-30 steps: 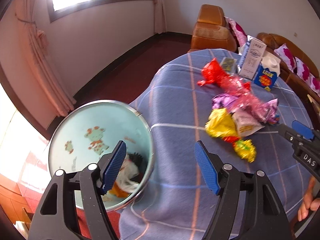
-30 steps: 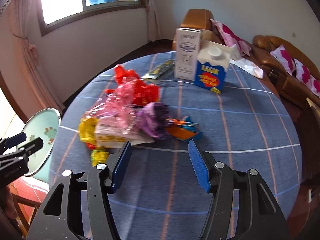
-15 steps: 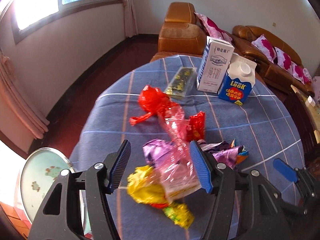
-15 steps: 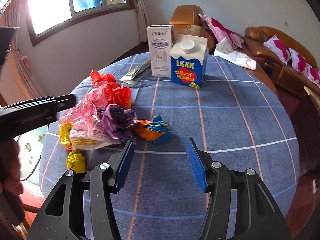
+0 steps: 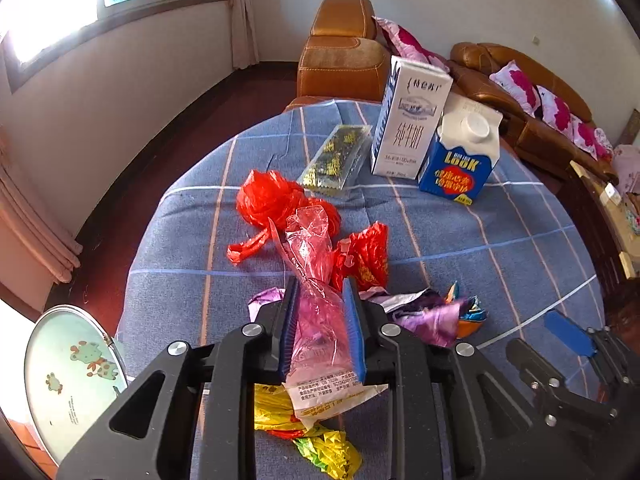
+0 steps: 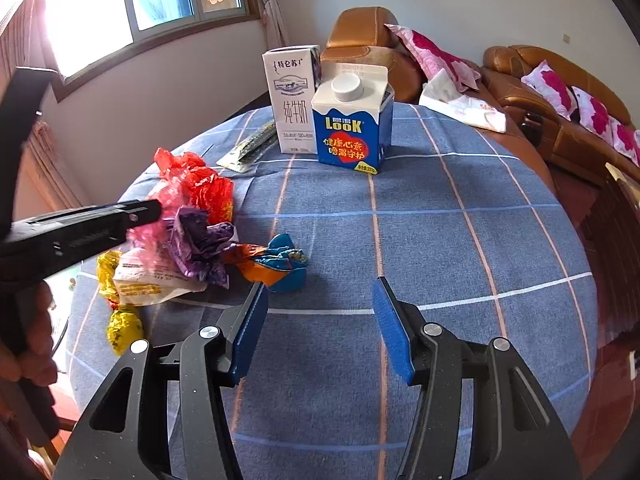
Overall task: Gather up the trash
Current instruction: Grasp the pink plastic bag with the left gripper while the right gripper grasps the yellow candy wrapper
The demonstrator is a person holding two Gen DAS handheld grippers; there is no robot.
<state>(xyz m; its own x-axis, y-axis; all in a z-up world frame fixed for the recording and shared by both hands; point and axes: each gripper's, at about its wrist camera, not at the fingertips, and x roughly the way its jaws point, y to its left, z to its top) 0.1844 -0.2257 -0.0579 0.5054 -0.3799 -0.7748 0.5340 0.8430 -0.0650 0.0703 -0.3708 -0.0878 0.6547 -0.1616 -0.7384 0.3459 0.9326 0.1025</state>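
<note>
Two claws over the counter (image 6: 460, 208): left claw (image 5: 322, 328) is pinched onto the pink wrapper (image 5: 316, 320) in the trash pile, right claw (image 6: 318, 328) hangs wide and empty nearby. That film looks feather-light, crinkly and slippery, so a grip on the bunched middle seems safest. Bin (image 5: 68, 376) waits beside the counter's left edge.

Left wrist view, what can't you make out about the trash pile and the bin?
- Trash bin: cut off by the frame edge, contents out of sight.
- Pink plastic bag: the left gripper hides its sides.
- Yellow wrapper: partly under the gripper body.
- White wrapper: print too small.
</note>
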